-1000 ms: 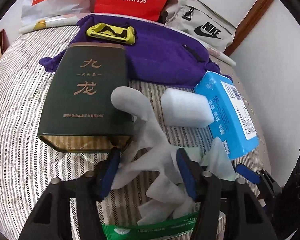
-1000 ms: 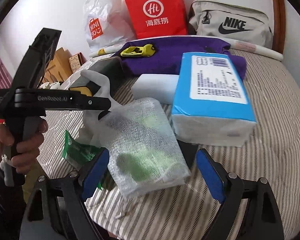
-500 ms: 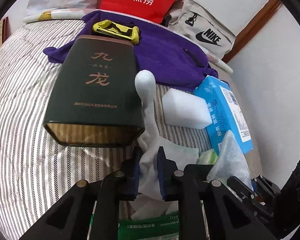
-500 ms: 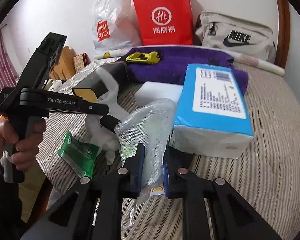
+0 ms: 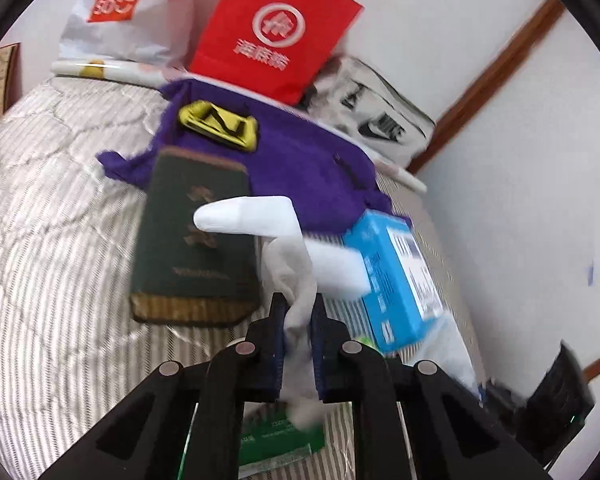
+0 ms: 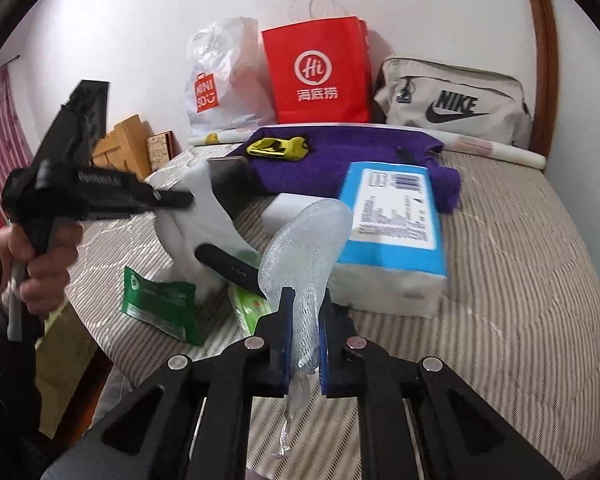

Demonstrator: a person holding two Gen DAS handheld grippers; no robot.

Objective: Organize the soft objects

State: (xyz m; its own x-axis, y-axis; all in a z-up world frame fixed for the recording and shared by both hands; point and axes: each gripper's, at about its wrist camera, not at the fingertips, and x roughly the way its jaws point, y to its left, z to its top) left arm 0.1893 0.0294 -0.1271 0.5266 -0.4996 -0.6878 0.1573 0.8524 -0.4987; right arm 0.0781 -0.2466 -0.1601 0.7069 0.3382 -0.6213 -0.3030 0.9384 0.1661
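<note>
My left gripper [image 5: 296, 308] is shut on a white foam sheet [image 5: 256, 216], which hangs lifted in front of a dark green box [image 5: 196, 240]. In the right wrist view a hand [image 6: 40, 264] holds that gripper at the left, with the white foam sheet [image 6: 196, 216] bunched in it. My right gripper [image 6: 306, 300] has its jaws closing, and its pads pinch a clear bubble-textured bag [image 6: 312, 236] that stands up between them. A green packet [image 6: 160, 304] lies on the bed below. A blue tissue pack [image 6: 392, 216] and a white foam block [image 5: 340, 268] lie just beyond.
On the striped bed [image 6: 520, 280] a purple cloth [image 5: 308, 160] carries a yellow item [image 5: 220, 124]. A red paper bag [image 6: 316, 68], a white plastic bag [image 6: 220, 76] and a grey Nike bag [image 6: 452, 100] stand against the wall. The bed's edge runs at the left.
Both grippers went from open to shut, the left on the white foam sheet and the right on the clear bag. Both then rose, lifting their items off the bed.
</note>
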